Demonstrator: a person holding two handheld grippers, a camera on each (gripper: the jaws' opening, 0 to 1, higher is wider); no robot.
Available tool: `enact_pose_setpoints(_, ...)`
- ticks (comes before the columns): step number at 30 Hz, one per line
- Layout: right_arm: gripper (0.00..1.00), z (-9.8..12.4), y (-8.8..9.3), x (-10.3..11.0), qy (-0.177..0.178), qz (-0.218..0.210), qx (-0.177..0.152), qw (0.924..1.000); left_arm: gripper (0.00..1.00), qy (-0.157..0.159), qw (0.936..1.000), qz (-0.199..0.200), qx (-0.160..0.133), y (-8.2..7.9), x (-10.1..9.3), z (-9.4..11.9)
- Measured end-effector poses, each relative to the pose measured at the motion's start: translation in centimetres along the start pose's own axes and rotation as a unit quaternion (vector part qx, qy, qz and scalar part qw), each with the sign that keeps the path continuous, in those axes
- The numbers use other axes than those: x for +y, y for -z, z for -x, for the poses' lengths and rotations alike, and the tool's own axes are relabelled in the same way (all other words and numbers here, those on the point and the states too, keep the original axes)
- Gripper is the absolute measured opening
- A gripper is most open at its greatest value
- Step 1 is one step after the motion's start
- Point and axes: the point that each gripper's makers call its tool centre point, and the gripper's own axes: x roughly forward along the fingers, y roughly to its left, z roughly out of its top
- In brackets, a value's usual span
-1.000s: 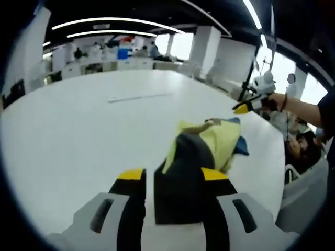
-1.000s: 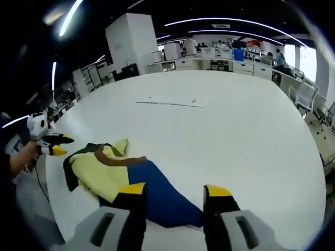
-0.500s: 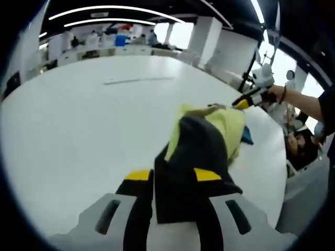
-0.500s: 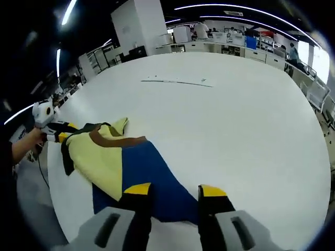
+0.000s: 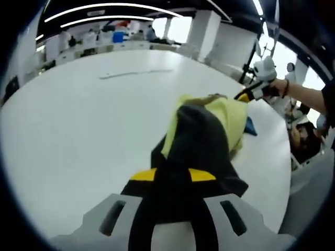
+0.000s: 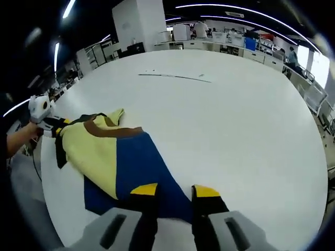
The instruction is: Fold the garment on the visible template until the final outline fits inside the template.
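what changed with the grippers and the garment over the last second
Both grippers closed in on the garment: the left gripper now has dark cloth between its narrowed jaws, and the right gripper has narrowed over the blue edge. The garment spread flatter. The table looks unchanged.

No text, label, brand, number or sign can be read in either view. The thin strip lying far out on the white table carries a few dark specks (possibly print, too small and blurred to make out), and the same strip in the left gripper view is just a pale line. The garment shows plain blocks of yellow, blue, brown and black with no lettering visible.
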Motion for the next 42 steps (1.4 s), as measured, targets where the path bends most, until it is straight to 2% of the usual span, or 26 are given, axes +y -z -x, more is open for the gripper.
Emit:
enact_pose_setpoints(5, 0.17, -0.05, 0.03, -0.04, 0.002, 0.003, 0.0, 1.0, 0.11, -0.014, 0.9999, -0.006, 0.005, 0.09, 0.4, 0.07)
enact_pose_setpoints(7, 0.09, -0.13, -0.04, 0.08, 0.005, 0.018, -0.007, 0.9998, 0.07, -0.023, 0.9997, -0.002, 0.004, 0.08, 0.57, 0.06)
enact_pose_setpoints(9, 0.0, -0.11, 0.11, -0.17, 0.019, 0.05, -0.003, 0.9986, 0.0, -0.039, 0.9988, -0.024, 0.015, 0.43, 0.91, 0.09)
enact_pose_setpoints(10, 0.0, -0.09, 0.2, -0.32, 0.025, 0.06, 0.001, 0.9979, 0.0, -0.041, 0.9982, -0.044, 0.004, 0.0, 0.84, -0.09)
enact_pose_setpoints(13, 0.0, -0.24, 0.03, -0.02, 0.02, 0.063, -0.002, 0.9978, 0.0, -0.045, 0.9971, -0.059, 0.016, 0.24, 0.6, -0.06)
enact_pose_setpoints(16, 0.0, -0.24, 0.04, -0.13, 0.019, 0.052, -0.001, 0.9985, 0.0, -0.047, 0.9973, -0.053, 0.018, 0.2, 0.74, -0.08)
enact_pose_setpoints(27, 0.0, -0.35, 0.03, -0.51, 0.007, 0.055, 0.008, 0.9984, 0.0, -0.047, 0.9978, -0.044, 0.014, 0.19, 0.87, -0.1)
enact_pose_setpoints(32, 0.0, -0.43, 0.03, -0.45, -0.008, 0.039, 0.007, 0.9992, 0.0, -0.045, 0.9984, -0.032, 0.011, 0.2, 0.9, -0.12)
enact_pose_setpoints(35, 0.0, -0.36, 0.09, -0.26, -0.014, 0.024, 0.004, 0.9996, 0.0, -0.047, 0.9979, -0.042, 0.013, 0.2, 0.84, -0.09)
enact_pose_setpoints(39, 0.0, -0.29, 0.03, -0.01, 0.003, 0.058, 0.0, 0.9983, 0.0, -0.063, 0.9967, -0.049, 0.012, 0.13, 0.8, 0.07)
enact_pose_setpoints(42, 0.0, -0.08, -0.07, 0.0, 0.014, 0.055, 0.0, 0.9984, 0.0, -0.072, 0.9955, -0.062, -0.001, -0.38, 0.88, 0.64)
